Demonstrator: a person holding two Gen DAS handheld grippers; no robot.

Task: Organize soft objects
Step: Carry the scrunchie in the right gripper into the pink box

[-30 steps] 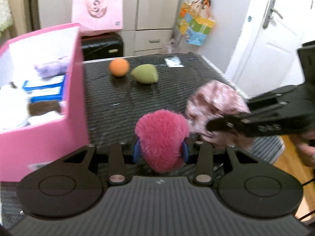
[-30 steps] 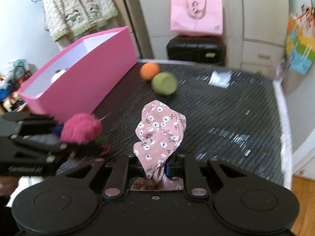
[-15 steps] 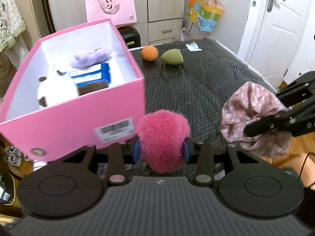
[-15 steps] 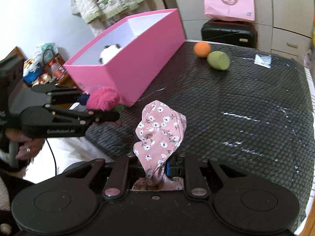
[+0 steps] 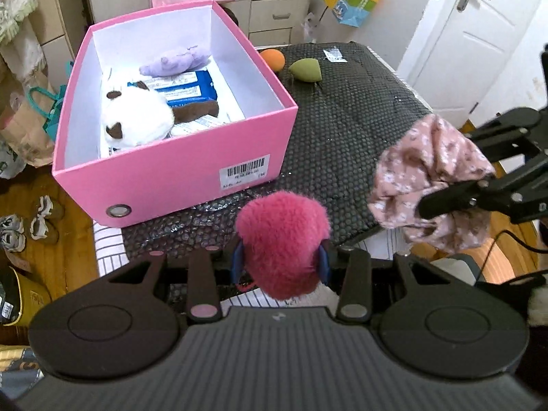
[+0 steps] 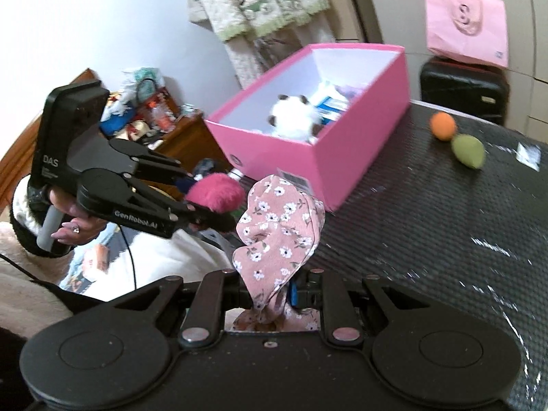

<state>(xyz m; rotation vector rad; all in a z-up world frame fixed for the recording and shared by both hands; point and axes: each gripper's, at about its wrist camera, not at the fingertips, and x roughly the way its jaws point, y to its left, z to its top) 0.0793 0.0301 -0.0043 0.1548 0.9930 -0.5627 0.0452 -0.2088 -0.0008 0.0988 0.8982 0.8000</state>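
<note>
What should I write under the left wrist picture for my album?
Left gripper carries a fluffy pink pom-pom toward the pink box of soft toys.

A white door stands at the right beside a pale wall. Beige cabinets with drawers line the back, with a black suitcase before them. The floor is orange-brown wood, with small shoes on it. Daylight is soft.
</note>
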